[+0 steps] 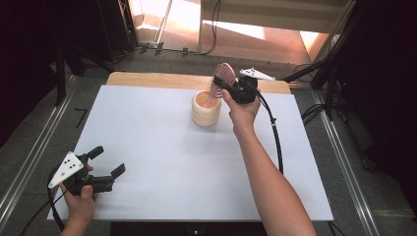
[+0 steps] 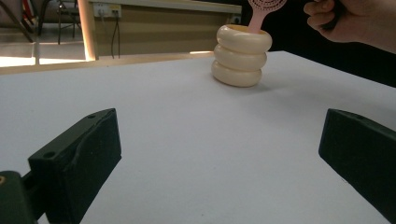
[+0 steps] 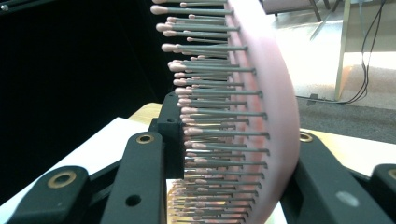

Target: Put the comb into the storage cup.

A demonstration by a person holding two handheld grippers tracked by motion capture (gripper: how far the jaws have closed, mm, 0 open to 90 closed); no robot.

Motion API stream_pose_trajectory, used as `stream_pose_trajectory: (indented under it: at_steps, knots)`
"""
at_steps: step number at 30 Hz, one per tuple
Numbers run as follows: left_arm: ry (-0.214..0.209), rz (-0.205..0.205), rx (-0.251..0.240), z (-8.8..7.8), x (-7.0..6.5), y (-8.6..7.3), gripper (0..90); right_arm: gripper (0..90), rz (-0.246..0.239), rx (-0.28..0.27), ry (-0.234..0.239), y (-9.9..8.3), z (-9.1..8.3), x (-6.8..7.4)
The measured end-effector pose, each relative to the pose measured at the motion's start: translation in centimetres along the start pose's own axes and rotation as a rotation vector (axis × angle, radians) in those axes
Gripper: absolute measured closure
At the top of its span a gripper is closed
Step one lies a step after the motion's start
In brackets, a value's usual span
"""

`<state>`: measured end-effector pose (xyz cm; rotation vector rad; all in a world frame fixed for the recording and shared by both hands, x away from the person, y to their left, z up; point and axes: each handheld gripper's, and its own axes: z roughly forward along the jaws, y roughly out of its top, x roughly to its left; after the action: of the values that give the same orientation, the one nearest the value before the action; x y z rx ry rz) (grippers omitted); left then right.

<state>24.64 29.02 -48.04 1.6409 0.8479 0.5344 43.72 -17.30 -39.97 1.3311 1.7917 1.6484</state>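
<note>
- High view: right gripper (image 1: 220,81) pinching pink hairbrush (image 1: 222,73), handle down in cream holder (image 1: 206,109).
- Left gripper (image 1: 108,161) low above table (image 1: 162,162), jaws spread, empty.

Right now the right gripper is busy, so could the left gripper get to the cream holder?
Probably yes: the left gripper is open, with bare table up to the cream holder.

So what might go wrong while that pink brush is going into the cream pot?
The right gripper grips the pink hairbrush across its bristles, which may flex and let it slip or twist. The cream ribbed pot stands loose on the table; if the handle presses its rim, the pot could tip.
</note>
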Motion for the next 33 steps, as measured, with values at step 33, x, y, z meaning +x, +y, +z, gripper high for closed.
stream_pose_trajectory:
  at_steps: [33]
  knots:
    - [-0.004, 0.000, 0.000, 0.0, 0.0, 0.0, 0.0, 62.3, 0.047, 0.039, -0.019, -2.0, 1.1, -1.0]
